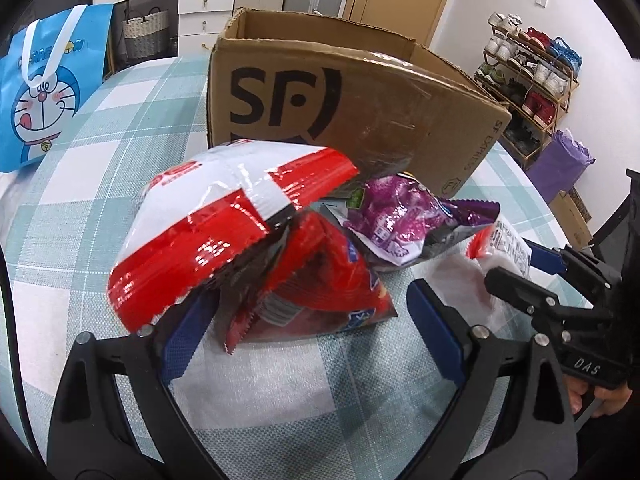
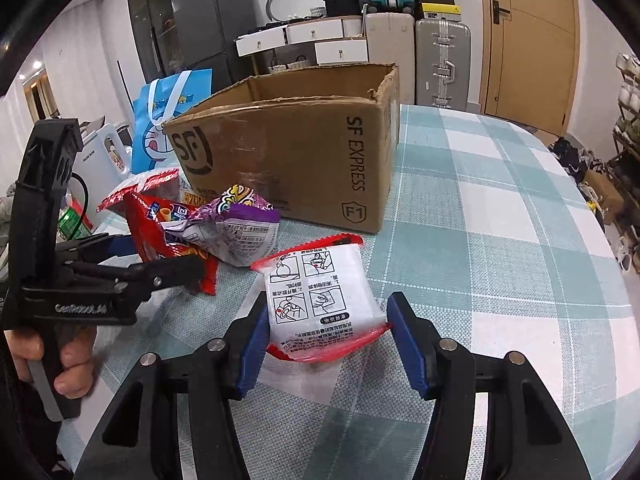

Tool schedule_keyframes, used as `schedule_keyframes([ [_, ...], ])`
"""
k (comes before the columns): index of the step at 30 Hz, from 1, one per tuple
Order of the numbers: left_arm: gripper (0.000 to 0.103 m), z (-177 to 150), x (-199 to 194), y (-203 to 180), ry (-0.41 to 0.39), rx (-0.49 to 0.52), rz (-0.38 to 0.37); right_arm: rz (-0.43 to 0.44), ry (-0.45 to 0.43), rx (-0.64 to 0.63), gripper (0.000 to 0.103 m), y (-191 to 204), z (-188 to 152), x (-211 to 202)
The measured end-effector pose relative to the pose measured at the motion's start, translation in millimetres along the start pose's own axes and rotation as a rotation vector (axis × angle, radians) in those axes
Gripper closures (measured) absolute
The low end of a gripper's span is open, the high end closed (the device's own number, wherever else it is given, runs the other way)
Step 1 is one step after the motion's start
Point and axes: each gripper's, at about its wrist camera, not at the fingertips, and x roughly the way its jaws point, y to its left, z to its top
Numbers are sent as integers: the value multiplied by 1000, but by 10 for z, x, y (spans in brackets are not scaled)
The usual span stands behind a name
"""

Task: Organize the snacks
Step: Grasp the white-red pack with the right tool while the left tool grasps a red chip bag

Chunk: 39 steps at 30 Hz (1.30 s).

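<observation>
An open SF cardboard box [image 1: 352,108] [image 2: 296,156] stands on the checked tablecloth. In front of it lies a pile of snack bags: a red and white bag [image 1: 224,224], a red bag [image 1: 320,280] [image 2: 160,220] and a purple bag [image 1: 400,216] [image 2: 236,228]. My left gripper [image 1: 312,332] is open, its jaws either side of the red bag's near end. My right gripper [image 2: 326,344] is open, its jaws either side of a white packet with red edges [image 2: 320,304], which lies flat on the table; the packet also shows in the left wrist view [image 1: 500,252].
A blue Doraemon bag [image 1: 48,92] [image 2: 168,120] stands left of the box. The checked table [image 2: 500,240] extends to the right of the box. Suitcases, white drawers, a door and a shoe rack [image 1: 528,76] stand beyond the table.
</observation>
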Motion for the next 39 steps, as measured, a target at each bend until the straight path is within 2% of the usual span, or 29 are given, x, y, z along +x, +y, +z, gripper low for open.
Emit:
schedule_keyframes([
  [1, 27, -3, -2, 9, -4, -2, -2, 0, 1, 1, 44, -2, 1, 1],
  [2, 33, -5, 0, 13, -5, 1, -19, 1, 2, 2, 44, -9, 1, 3],
  [5, 44, -13, -57, -13, -40, 26, -22, 1, -5, 10, 44, -26, 2, -14],
  [10, 54, -58, -159, -73, -73, 56, -30, 3, -10, 12, 44, -29, -3, -23],
  [19, 58, -129, -254, -114, -83, 59, -49, 9, -31, 13, 44, -27, 4, -77],
  [31, 61, -499, -518, -218, -98, 83, -91, 31, -74, 15, 44, 16, 52, -254],
  [37, 61, -677, -600, -262, -61, 106, -117, 39, -85, 7, 44, 63, 65, -311],
  [39, 56, -694, -589, -276, -45, 113, -112, 39, -87, 3, 44, 79, 67, -321],
])
